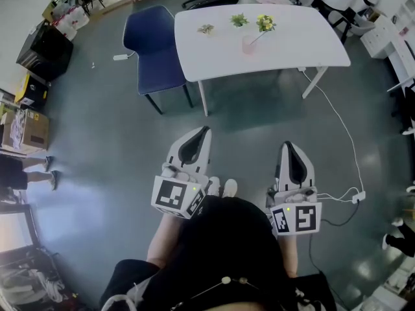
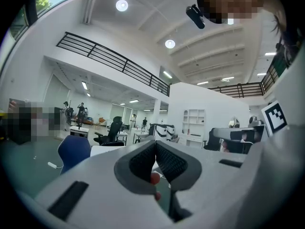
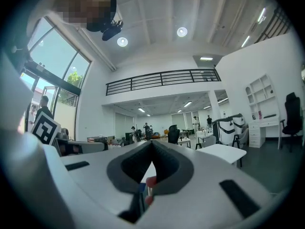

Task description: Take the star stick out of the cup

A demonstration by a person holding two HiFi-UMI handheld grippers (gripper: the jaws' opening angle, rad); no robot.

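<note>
Left tool (image 1: 203, 131), right tool (image 1: 288, 146) both clenched, empty, near body. Cup (image 1: 249, 45) with star stick (image 1: 264, 23) stands far off on tabletop (image 1: 305, 37). Risk: reaching in clenched tips cup; floor cable (image 1: 344, 129) could snag feet.

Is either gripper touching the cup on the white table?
No, the left gripper and right gripper are both held near the person's body, far short of the white table where the cup stands.
</note>
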